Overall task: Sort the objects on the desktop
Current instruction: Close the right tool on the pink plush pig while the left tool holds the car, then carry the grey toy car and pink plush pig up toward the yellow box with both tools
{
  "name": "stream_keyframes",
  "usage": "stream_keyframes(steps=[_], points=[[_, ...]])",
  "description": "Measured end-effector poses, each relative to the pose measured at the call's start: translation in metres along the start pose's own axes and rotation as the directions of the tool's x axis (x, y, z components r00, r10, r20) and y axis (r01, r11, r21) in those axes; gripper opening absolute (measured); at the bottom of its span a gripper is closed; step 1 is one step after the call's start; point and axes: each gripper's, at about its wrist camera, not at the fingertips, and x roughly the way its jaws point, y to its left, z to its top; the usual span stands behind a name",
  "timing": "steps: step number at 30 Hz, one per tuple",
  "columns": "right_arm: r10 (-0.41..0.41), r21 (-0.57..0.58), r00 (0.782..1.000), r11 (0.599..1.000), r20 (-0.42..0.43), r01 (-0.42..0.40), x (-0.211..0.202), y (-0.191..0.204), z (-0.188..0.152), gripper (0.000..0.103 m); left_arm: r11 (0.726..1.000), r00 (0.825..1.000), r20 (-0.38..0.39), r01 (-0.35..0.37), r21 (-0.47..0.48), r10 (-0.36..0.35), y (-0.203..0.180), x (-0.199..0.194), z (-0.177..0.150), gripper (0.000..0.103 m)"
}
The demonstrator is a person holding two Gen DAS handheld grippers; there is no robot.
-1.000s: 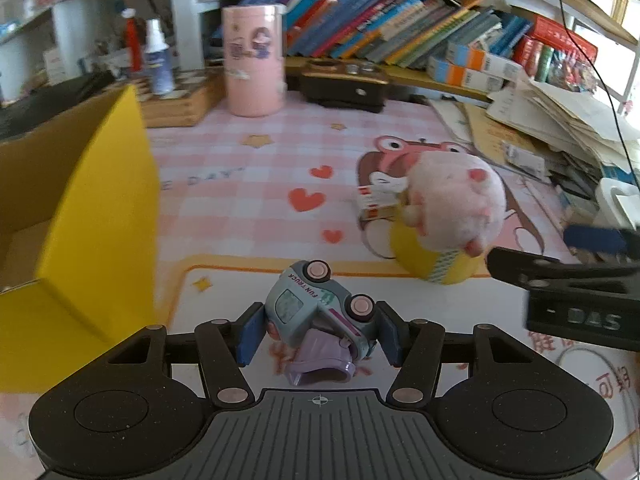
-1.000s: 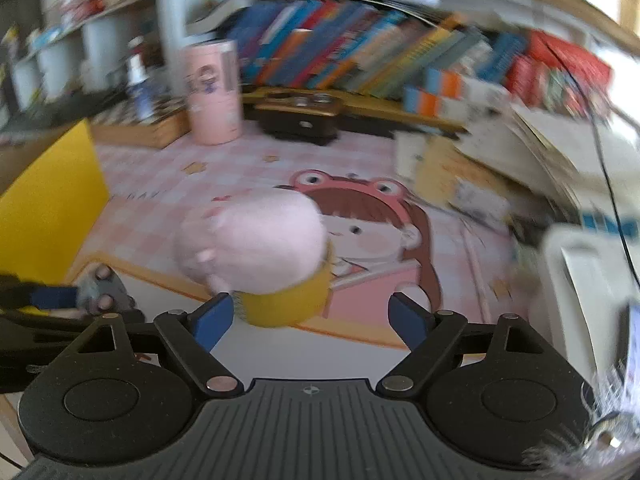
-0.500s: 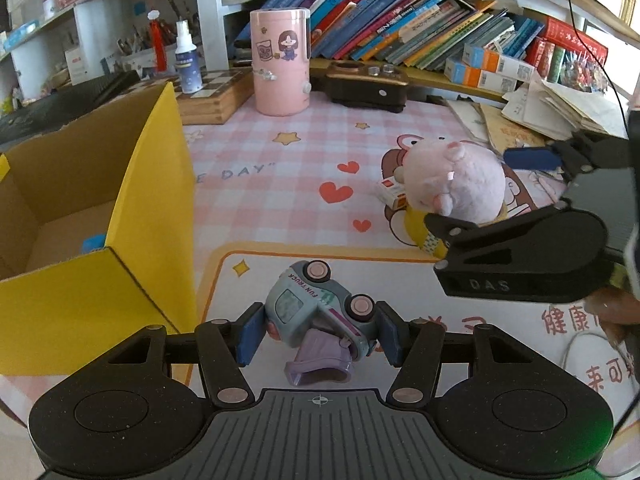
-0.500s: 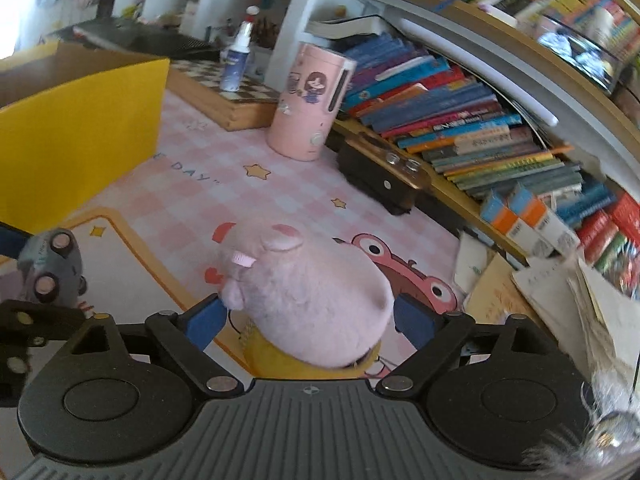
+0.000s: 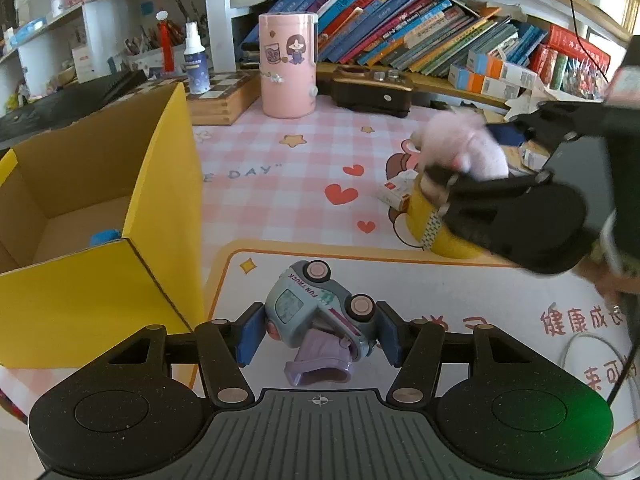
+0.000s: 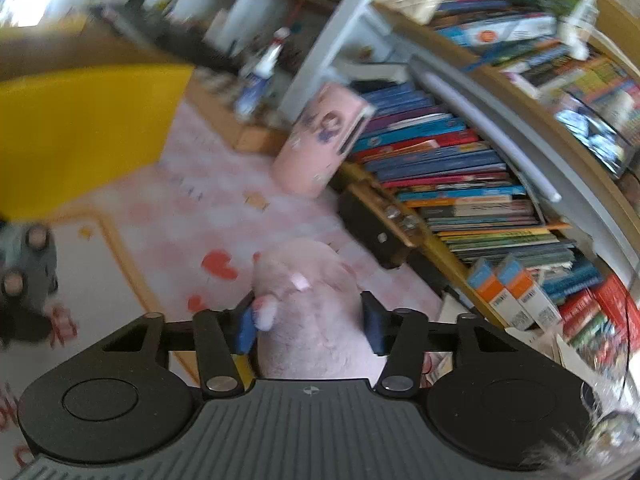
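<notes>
My left gripper [image 5: 318, 334] is clamped on the toy truck [image 5: 320, 306], blue pads pressed against its two ends. The truck is tipped on its side, pink wheels up, lilac bucket hanging toward me, just above the white panel of the desk mat [image 5: 420, 292]. Close on its left stands the yellow cardboard box [image 5: 120, 280], flaps open, with something blue lying in its bottom.

Over on my right, the jaws are closing. The right gripper [image 6: 308, 326] has the pink plush pig [image 6: 316, 312] between its pads; the left pad is right against the plush, the right pad at its flank, and with the blur I can't swear how firm the squeeze is. From the left camera the pig [image 5: 460, 148] sits on top of a yellow tape roll [image 5: 432, 224], which rests on the mat's pink checks beside a small white-and-red box [image 5: 394, 194].

Behind all that stands a pink tin [image 5: 288, 66], with a spray bottle [image 5: 195, 62] on a chessboard box and a row of leaning books [image 5: 420, 36].
</notes>
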Motion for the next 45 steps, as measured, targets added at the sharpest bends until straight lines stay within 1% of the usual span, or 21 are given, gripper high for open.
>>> stream_keyframes(steps=[4,7,13,17,24,28,38,45], points=[[-0.042,0.103,0.997,0.994,0.061,0.036,-0.026,-0.013,0.009,0.045,1.000,1.000,0.016,0.004,-0.006,-0.004,0.001,-0.006,-0.001,0.058],[-0.056,0.205,0.995,0.978,0.077,0.039,-0.045,-0.023,0.014,0.045,1.000,0.999,0.031,0.009,-0.006,-0.009,0.002,-0.011,-0.001,0.058],[-0.023,0.343,1.000,0.939,0.004,0.020,-0.064,-0.028,0.010,0.046,1.000,0.998,0.064,0.027,0.002,-0.027,0.003,-0.023,-0.003,0.058],[-0.014,0.393,1.000,0.919,-0.025,0.023,-0.077,-0.021,0.004,0.046,0.999,0.996,0.079,0.039,0.001,-0.039,0.006,-0.030,-0.007,0.058],[0.049,0.516,0.996,0.857,-0.077,-0.002,-0.097,-0.007,-0.004,0.046,0.999,0.994,0.097,0.049,-0.016,-0.047,0.019,-0.043,-0.016,0.058],[0.072,0.527,0.993,0.850,-0.098,-0.010,-0.107,0.010,-0.004,0.046,0.998,0.994,0.104,0.048,-0.029,-0.045,0.029,-0.051,-0.023,0.058],[0.083,0.503,0.991,0.864,-0.101,-0.021,-0.133,0.053,0.006,0.046,0.997,0.992,0.121,0.053,-0.050,-0.047,0.059,-0.075,-0.046,0.058],[0.095,0.520,0.989,0.854,-0.115,-0.022,-0.153,0.084,0.012,0.046,0.997,0.991,0.125,0.050,-0.065,-0.041,0.084,-0.097,-0.066,0.058]])
